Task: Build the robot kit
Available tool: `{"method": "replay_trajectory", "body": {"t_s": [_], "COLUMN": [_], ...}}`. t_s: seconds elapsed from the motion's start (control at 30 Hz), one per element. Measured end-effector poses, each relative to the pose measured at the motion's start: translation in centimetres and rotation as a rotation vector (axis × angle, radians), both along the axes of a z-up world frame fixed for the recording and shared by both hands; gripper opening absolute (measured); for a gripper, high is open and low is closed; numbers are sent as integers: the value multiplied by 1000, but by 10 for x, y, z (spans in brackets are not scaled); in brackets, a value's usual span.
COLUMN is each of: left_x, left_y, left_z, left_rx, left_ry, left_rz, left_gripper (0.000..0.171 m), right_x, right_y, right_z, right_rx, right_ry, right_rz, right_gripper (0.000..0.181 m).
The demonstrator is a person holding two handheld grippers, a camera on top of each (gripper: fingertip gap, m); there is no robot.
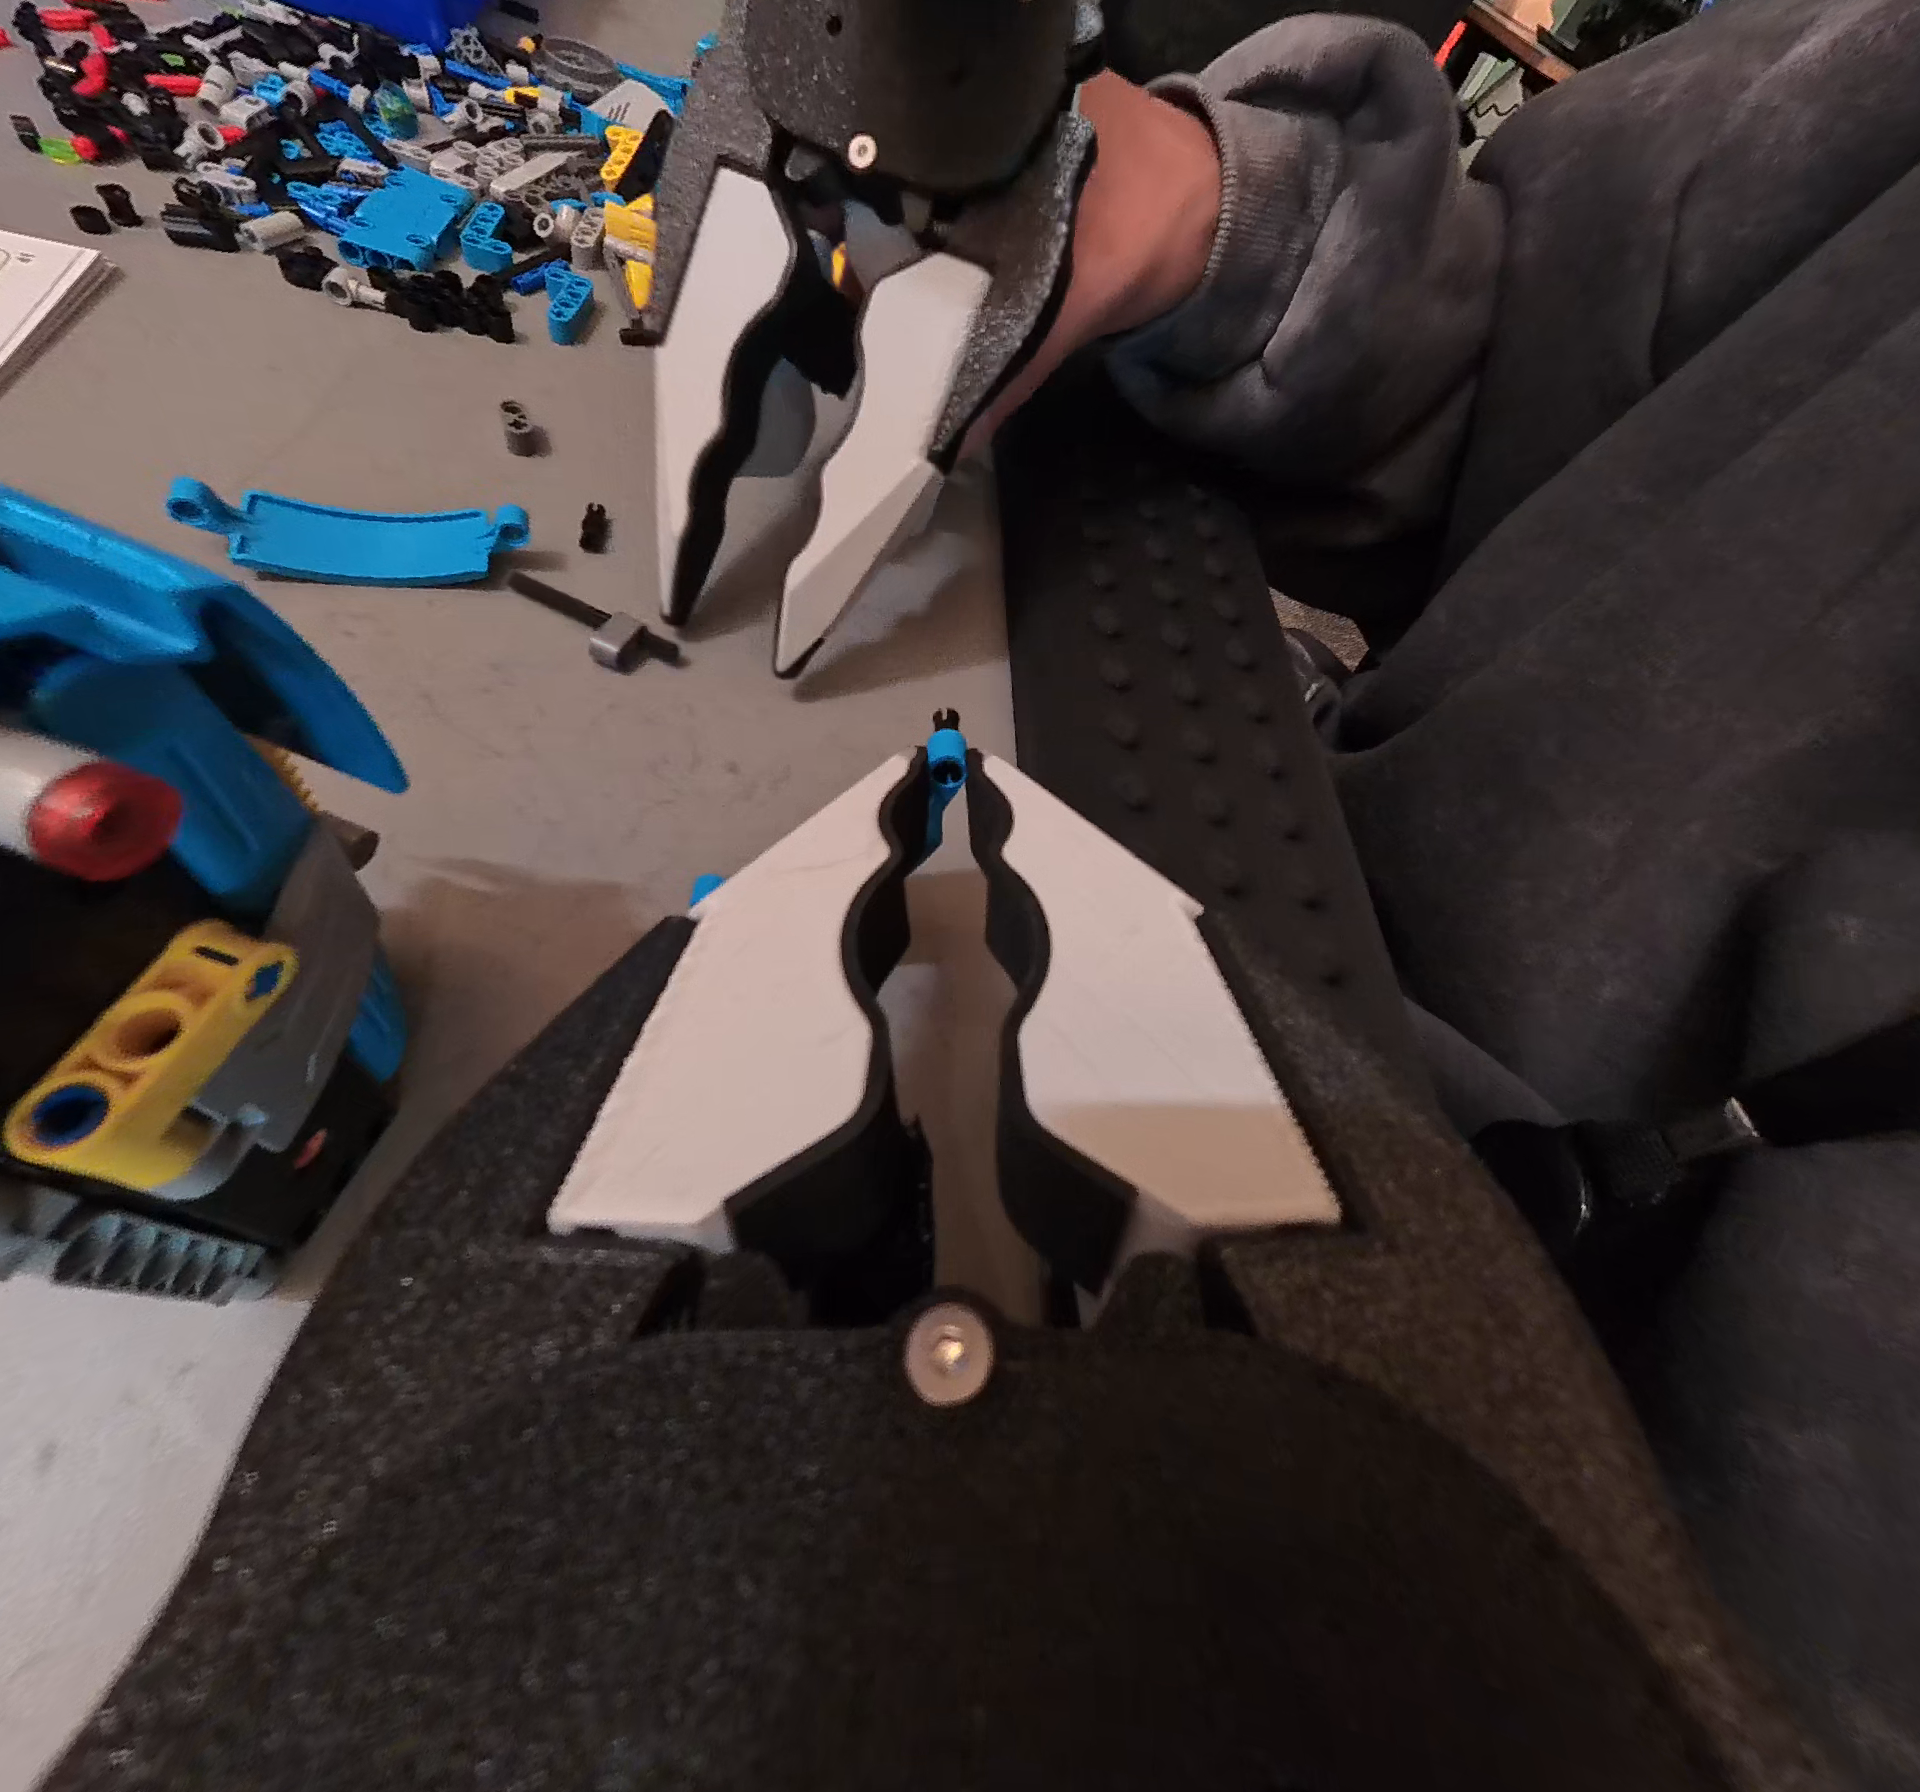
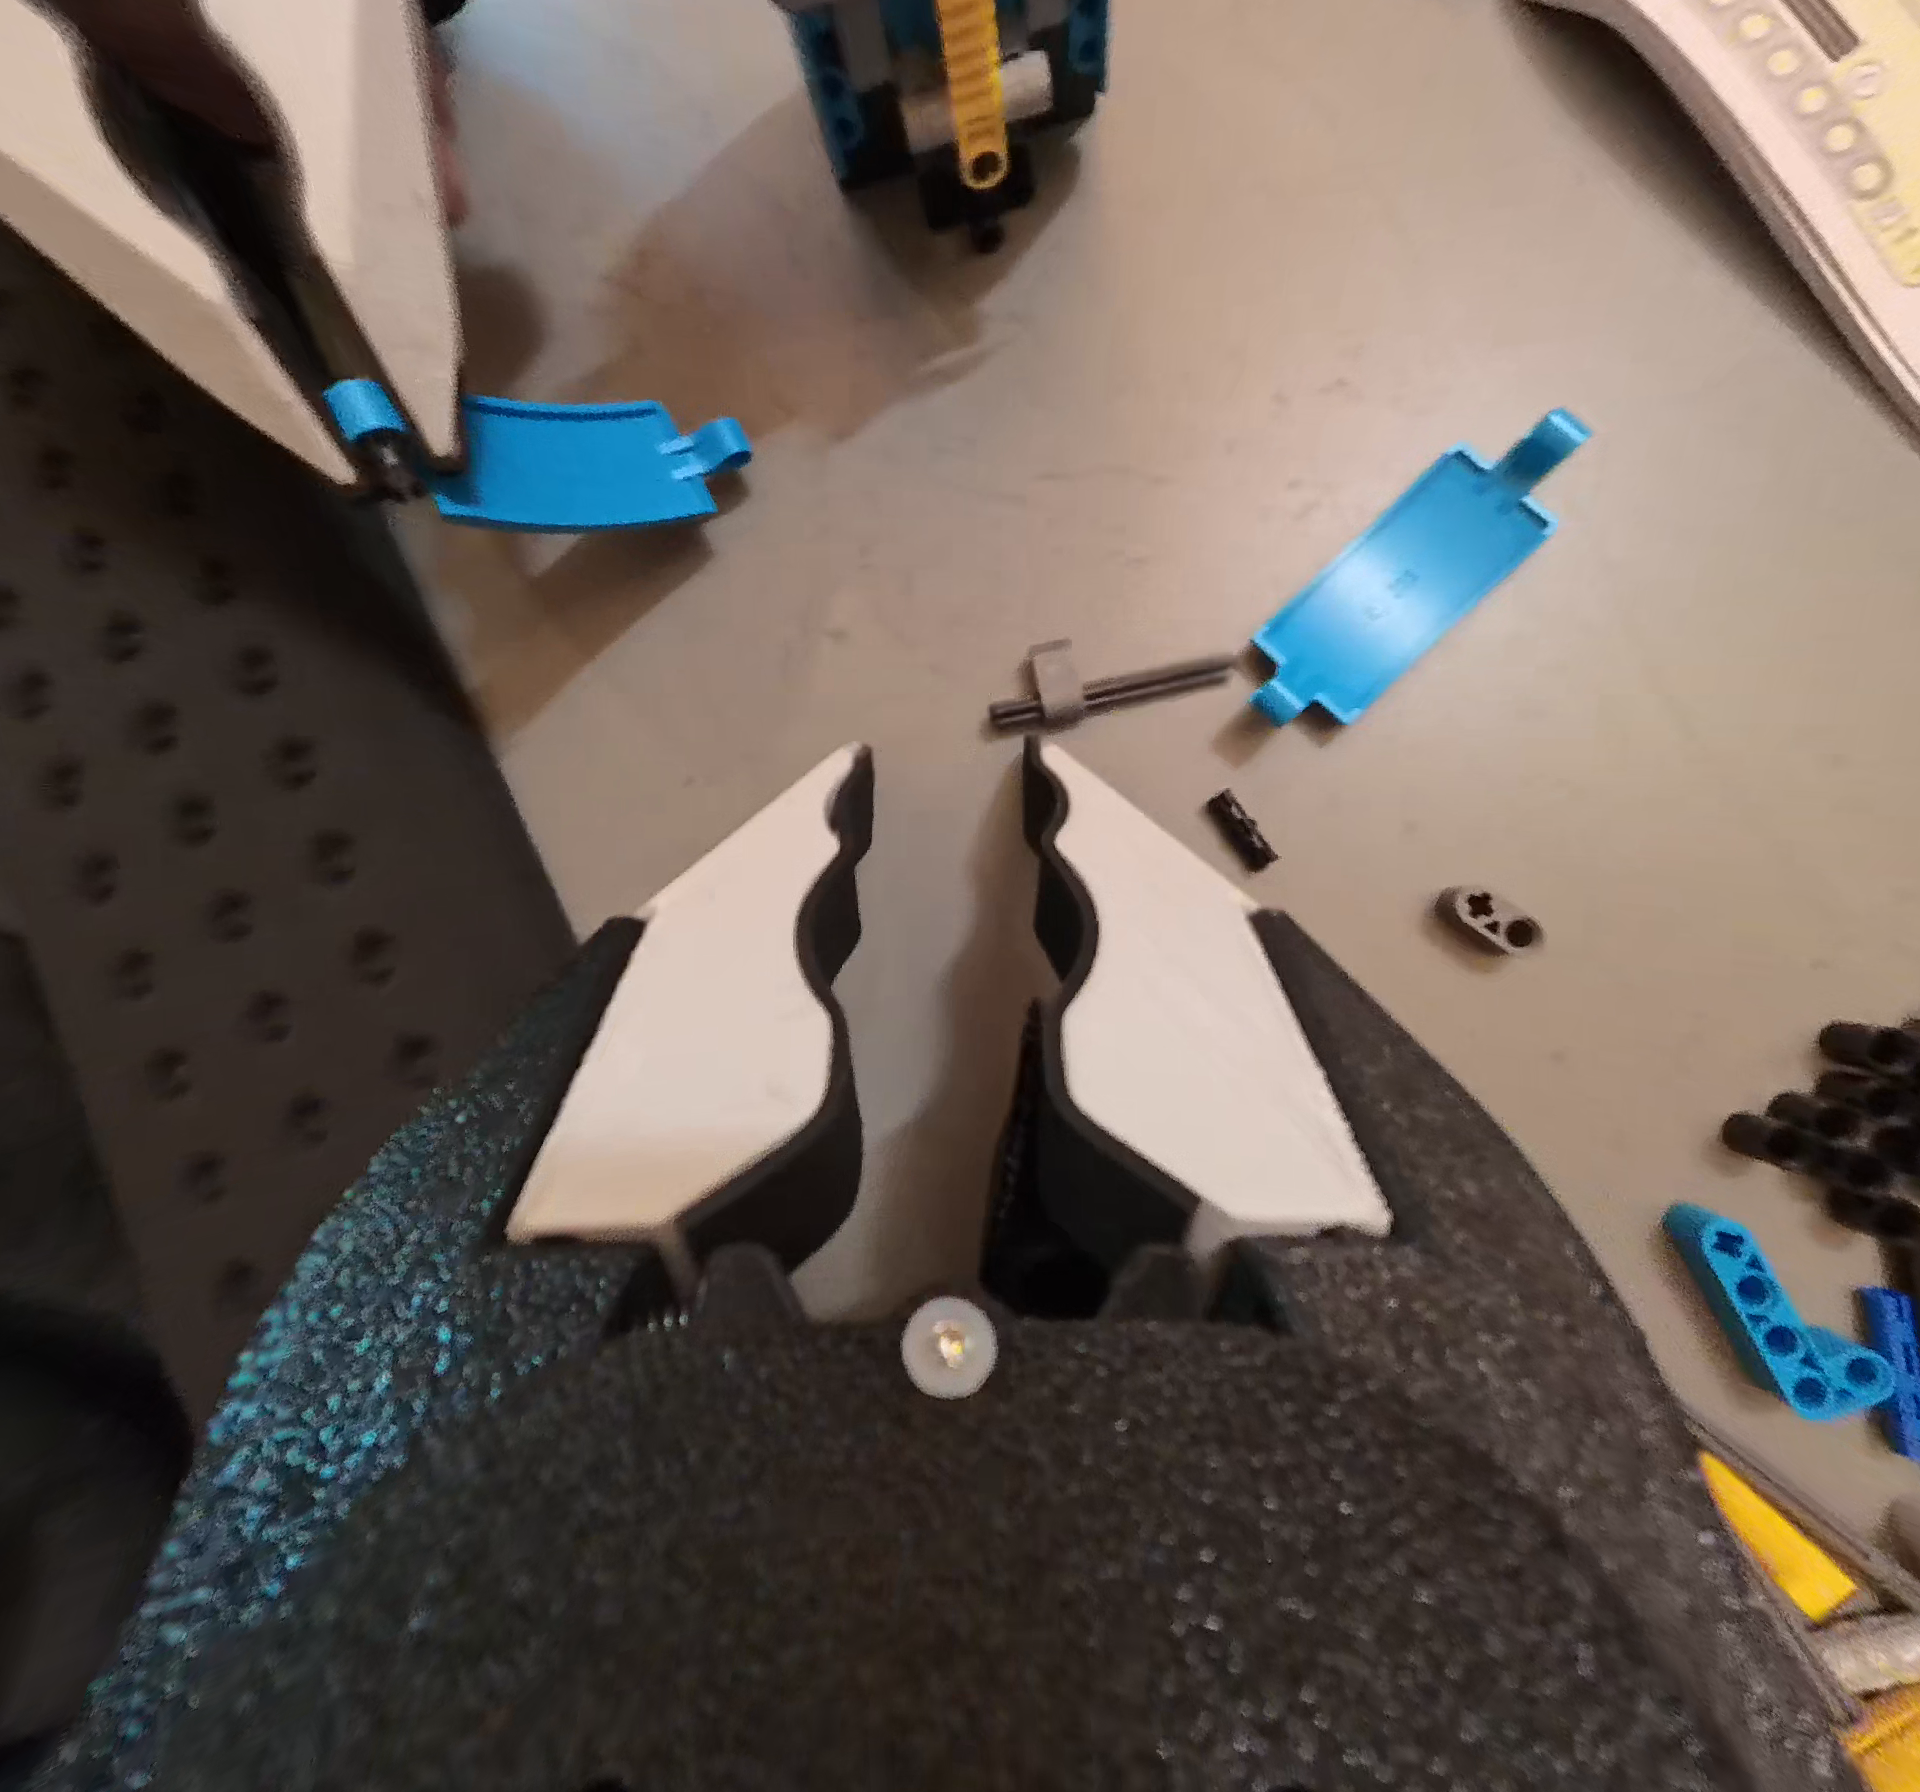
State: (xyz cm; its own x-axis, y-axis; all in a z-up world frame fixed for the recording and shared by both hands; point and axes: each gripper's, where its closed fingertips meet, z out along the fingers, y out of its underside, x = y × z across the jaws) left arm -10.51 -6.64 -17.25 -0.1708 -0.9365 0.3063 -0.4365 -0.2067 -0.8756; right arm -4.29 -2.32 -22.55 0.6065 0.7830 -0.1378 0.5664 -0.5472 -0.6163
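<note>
Left tongs (image 1: 943, 763): pinching a small blue pin piece (image 1: 945, 768) at the tips.
Right tongs (image 2: 945, 766): gaping, empty, hovering over bare counter (image 2: 1039, 454); grey axle (image 2: 1112, 688) lying at 1 o'clock.
Right view only: curved blue panel (image 2: 582, 464) lying behind the left tongs.
Edge: dark studded mat (image 1: 1143, 620) bordering the counter.

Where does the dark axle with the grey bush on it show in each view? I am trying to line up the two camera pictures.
Left wrist view: the dark axle lies on the table left of centre, by the right gripper tips.
Right wrist view: the axle lies just above centre, beyond the open tips of the right gripper.
Shared landmark: the curved blue panel at the axle's far end.
</note>
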Motion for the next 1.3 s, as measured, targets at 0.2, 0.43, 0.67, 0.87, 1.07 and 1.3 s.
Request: {"method": "replay_trajectory", "body": {"t_s": [0.2, 0.43, 0.67, 0.87, 1.07, 1.3], "left_x": [-1, -2, -3, -4, -3, -4], "left_y": [0, -5, -7, -8, -8, -9], "left_z": [1, 0, 1, 0, 0, -1], "left_rx": [-14, 2, -6, -15, -13, -15], "left_ry": [-3, 0, -6, -4, 0, 1], "left_rz": [-5, -31, -43, -49, -52, -58], "left_gripper": [6, 6, 6, 6, 6, 6], "right_x": [1, 8, 1, -3, -3, 0], "right_y": [11, 27, 18, 19, 15, 7], "right_z": [18, -4, -3, -3, -3, -4], "right_rx": [141, 57, 105, 159, 14, 98], "right_ry": [6, 8, -23, -4, 40, -17], "right_rz": [194, 448, 481, 534, 553, 581], "right_gripper": [28, 30, 24, 26, 26, 20]}}
